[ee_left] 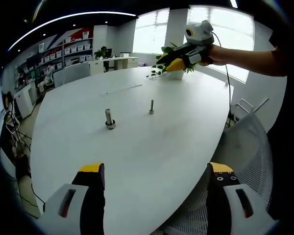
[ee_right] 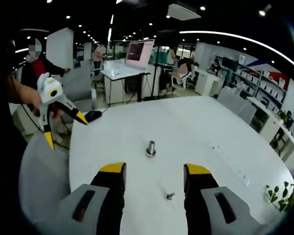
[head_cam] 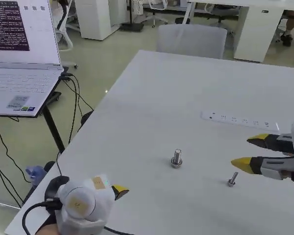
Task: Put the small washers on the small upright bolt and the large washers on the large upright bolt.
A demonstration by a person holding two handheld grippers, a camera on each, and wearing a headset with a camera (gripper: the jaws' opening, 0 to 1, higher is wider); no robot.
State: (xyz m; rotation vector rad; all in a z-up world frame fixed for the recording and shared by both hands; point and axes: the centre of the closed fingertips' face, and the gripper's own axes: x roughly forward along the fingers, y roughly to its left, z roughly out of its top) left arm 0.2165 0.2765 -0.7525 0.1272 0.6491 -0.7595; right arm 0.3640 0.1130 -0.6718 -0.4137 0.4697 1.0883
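table: white tabletop [head_cam: 152, 98], pretty bare, both bolts stand on it

large upright bolt: [head_cam: 176, 158] a bit below the middle of the head view, standing straight up. There's a wider ring at its foot, too small to tell whether that's the bolt's head or a washer. Also dead ahead in the left gripper view [ee_left: 110, 119] and the right gripper view [ee_right: 150, 148]

small upright bolt: [head_cam: 232, 179] at roughly 4 o'clock from the big one, near it but not touching, threads up. In the right gripper view [ee_right: 170, 196] it sits low, in line with the gap between that gripper's jaws; in the left gripper view [ee_left: 151, 106] it's at 2 o'clock from the big bolt

right gripper: [head_cam: 242, 152] comes in from 3 o'clock in the head view, yellow tips pointing toward the bolts, held above the table. Jaws spread wide, nothing between them [ee_right: 155, 169]. The left gripper view catches it up at 12 o'clock in a hand [ee_left: 167, 64]

left gripper: [head_cam: 118, 192] down at 7 o'clock from the big bolt, by the near table edge. Jaws spread apart too, gripping nothing [ee_left: 156, 169]. Shows at 9 o'clock in the right gripper view [ee_right: 66, 131]

power strip: [head_cam: 240, 120] white, lying flat at about 2 o'clock from the big bolt, well apart from it

laptop: [head_cam: 19, 73] open on a stand off the table, 10 o'clock, screen lit

chair: [head_cam: 191, 41] grey, at the far table edge, 12 o'clock
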